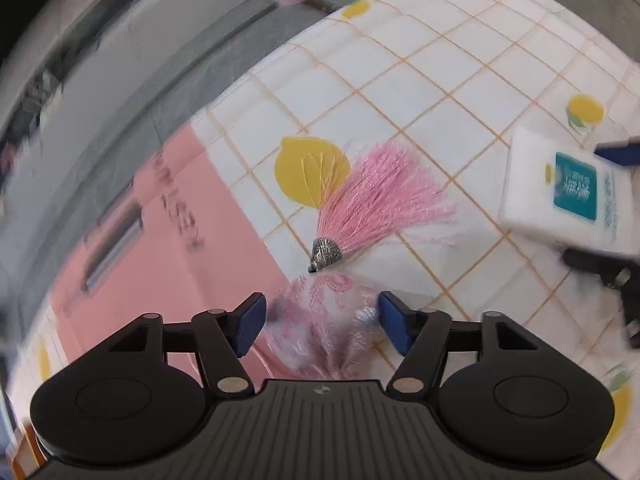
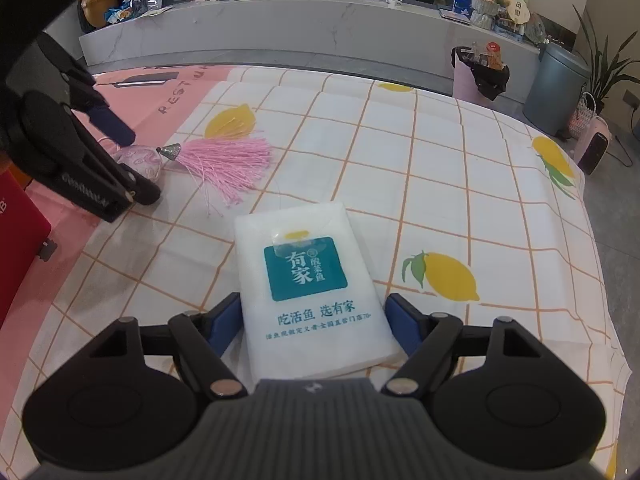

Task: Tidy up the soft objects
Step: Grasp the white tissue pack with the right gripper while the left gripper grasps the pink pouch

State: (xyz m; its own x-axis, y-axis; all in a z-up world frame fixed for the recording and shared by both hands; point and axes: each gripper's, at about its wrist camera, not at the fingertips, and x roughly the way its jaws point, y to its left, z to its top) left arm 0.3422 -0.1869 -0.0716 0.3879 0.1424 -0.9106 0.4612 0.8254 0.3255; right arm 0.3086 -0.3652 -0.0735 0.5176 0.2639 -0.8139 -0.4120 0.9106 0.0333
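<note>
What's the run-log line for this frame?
left gripper: open, straddling sachet | right gripper: open, straddling tissue pack | both on tablecloth

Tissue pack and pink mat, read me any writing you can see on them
"有家" with smaller "酸菜鱼": teal label on the tissue pack.
"吃活鱼 选有家": teal line below that label.
A smaller teal line under it: too small to read surely.
"REST…": dark letters on the pink mat, rest cut off and blurred.
Red box: white letters at the edge, unreadable.
</note>
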